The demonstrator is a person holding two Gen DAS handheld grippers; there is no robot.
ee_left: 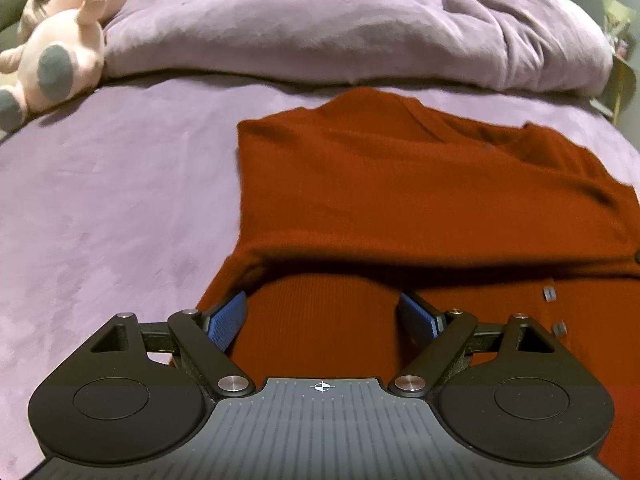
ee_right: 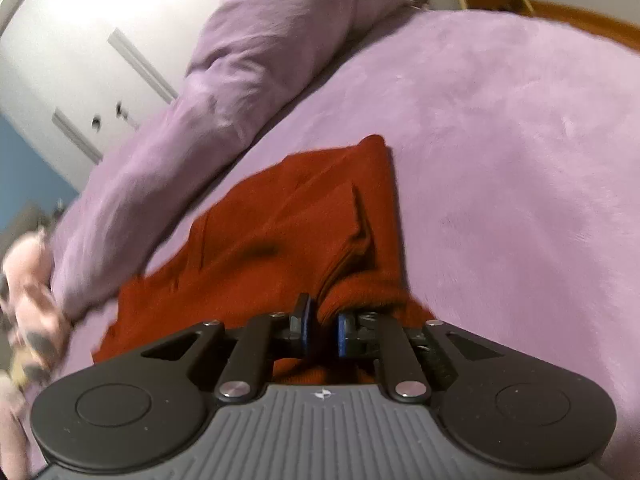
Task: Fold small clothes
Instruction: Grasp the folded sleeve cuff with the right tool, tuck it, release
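A rust-red knitted sweater (ee_left: 400,184) lies on the purple bed sheet (ee_left: 100,200), its upper part folded over so that a fold edge runs across just beyond my left fingers. My left gripper (ee_left: 322,304) is open wide, its blue pads (ee_left: 228,320) on either side of the ribbed lower part without pressing it. In the right wrist view the sweater (ee_right: 280,232) is bunched at its right edge. There my right gripper (ee_right: 324,316) is shut on a gathered fold of the fabric. That view is blurred.
A rolled purple duvet (ee_left: 320,28) lies across the bed behind the sweater. A pink plush toy with grey patches (ee_left: 60,40) sits at the far left, blurred in the right wrist view (ee_right: 28,280). White wardrobe doors (ee_right: 80,40) stand beyond the bed.
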